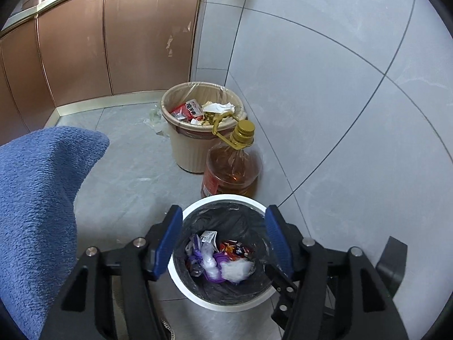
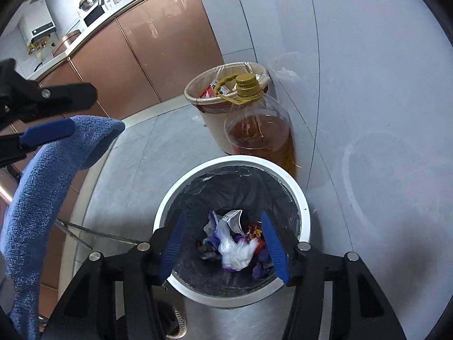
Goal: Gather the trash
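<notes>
Trash [image 1: 218, 257] lies in black-lined white bin [image 1: 226, 201] on floor | left tool [image 1: 223, 240] spread over bin mouth, nothing between pads | right tool [image 2: 223, 243] spread over same bin, gripping nothing | beige bin [image 1: 181, 147] with wrappers behind | oil bottle [image 1: 232, 170] between bins | blue cloth [image 1: 36, 198] at left

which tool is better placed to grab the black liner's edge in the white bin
Probably the left tool: its open fingers straddle the white bin, one by the black liner at the rim. The right tool hangs open mid-bin, over the trash.
</notes>
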A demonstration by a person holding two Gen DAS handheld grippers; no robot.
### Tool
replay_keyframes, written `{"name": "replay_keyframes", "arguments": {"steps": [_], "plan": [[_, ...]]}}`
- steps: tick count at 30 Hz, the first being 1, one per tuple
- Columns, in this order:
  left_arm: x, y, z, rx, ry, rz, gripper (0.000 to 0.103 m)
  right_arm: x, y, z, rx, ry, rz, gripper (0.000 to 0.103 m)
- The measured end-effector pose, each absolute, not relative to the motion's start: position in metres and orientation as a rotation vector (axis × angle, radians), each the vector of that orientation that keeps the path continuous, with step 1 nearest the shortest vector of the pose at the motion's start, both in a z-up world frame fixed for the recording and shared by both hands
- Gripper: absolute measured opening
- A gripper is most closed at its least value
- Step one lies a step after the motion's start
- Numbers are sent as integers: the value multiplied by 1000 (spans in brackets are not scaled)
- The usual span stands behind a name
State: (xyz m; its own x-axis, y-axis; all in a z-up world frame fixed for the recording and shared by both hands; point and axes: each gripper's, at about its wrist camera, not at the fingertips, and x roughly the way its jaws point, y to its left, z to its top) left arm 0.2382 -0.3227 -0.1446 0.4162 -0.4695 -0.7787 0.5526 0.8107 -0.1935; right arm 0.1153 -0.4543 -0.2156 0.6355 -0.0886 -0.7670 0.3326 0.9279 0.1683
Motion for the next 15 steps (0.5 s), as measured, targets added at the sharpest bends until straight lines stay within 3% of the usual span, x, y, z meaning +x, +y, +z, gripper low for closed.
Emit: {"name": "replay_keyframes", "arguments": {"steps": [15], "plan": [[174,-218,-76,169,691,-412,64,79,-391,-141,185,707,-266,70]]}}
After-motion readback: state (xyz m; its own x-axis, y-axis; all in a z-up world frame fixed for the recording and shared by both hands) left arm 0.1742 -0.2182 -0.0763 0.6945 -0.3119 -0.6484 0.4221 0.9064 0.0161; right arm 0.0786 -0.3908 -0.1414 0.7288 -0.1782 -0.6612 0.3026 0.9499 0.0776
